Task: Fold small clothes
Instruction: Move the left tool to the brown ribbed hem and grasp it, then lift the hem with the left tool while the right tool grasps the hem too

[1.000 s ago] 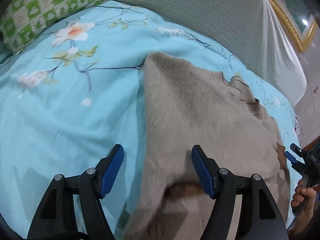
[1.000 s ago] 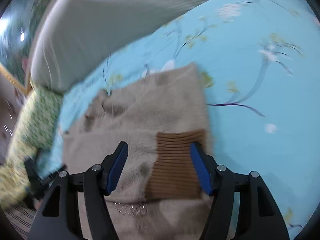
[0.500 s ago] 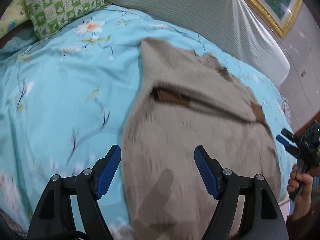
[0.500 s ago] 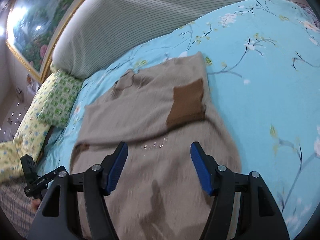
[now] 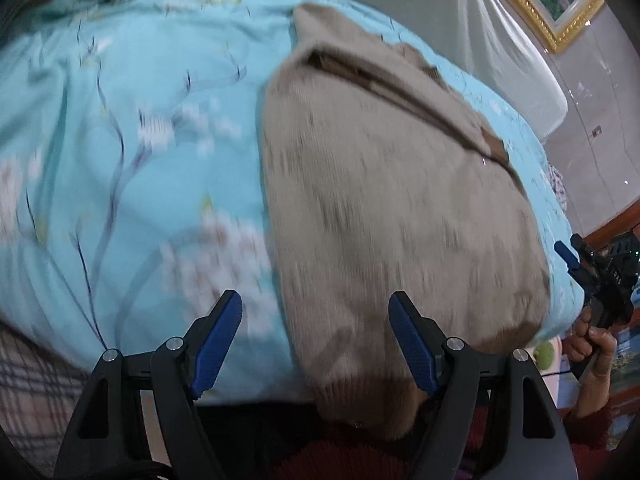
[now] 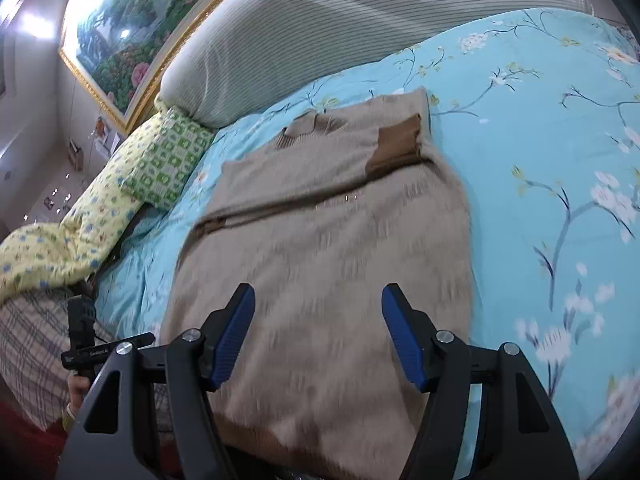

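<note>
while it lies flat on the bed (image 6: 540,128), sweater (image 6: 320,248) beyond both unclenched, empty tools (image 5: 314,342) (image 6: 318,330)

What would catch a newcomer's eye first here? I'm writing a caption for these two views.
First, the beige knitted sweater spread across the turquoise floral bedspread, sleeves folded over its chest, one brown cuff showing. Then the blue-padded right gripper and left gripper, both open and empty above the sweater's hem. Behind, a gold-framed landscape painting hangs above a striped grey headboard.
</note>
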Tool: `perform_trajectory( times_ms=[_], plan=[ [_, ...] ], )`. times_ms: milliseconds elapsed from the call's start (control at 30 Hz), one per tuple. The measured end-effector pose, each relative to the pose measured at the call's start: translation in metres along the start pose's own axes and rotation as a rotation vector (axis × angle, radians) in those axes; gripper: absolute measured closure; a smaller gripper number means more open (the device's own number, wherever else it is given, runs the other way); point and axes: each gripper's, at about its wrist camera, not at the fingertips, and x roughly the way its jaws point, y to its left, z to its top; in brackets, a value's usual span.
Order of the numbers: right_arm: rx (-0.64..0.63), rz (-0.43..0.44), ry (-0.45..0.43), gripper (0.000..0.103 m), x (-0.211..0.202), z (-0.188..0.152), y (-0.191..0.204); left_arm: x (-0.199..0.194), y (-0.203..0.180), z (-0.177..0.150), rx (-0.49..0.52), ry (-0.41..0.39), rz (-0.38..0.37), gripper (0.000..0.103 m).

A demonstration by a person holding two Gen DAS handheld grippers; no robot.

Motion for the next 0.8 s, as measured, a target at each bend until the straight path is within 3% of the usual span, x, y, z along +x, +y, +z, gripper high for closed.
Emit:
perform_trajectory(
  times_ms=[167,367,467,500,533,800],
  plan=[
    [-0.049,0.020,0.006,0.036,-0.024,-0.030,-0.004,0.019,-0.002,-0.033,0.008,0.062,-0.047,0.029],
    [-0.003,0.015,0.055,0.036,-0.039,-0.063,-0.027,0.028,-0.003,-0.034,0.013,0.035,-0.031,0.037],
    [0.017,-0.018,0.068,0.036,-0.044,-0.077,-0.039,0.023,-0.002,-0.036,0.042,0.021,0.008,0.072],
    [0.034,-0.018,0.070,0.036,-0.044,-0.079,-0.045,0.021,0.000,-0.036,0.040,0.022,-0.005,0.092],
    [0.056,-0.016,0.072,0.036,-0.044,-0.082,-0.050,0.017,0.002,-0.035,0.035,0.025,-0.044,0.095],
    [0.022,0.026,0.145,0.036,-0.041,-0.098,-0.050,-0.019,0.009,-0.033,0.041,-0.069,-0.140,0.096]
  ],
)
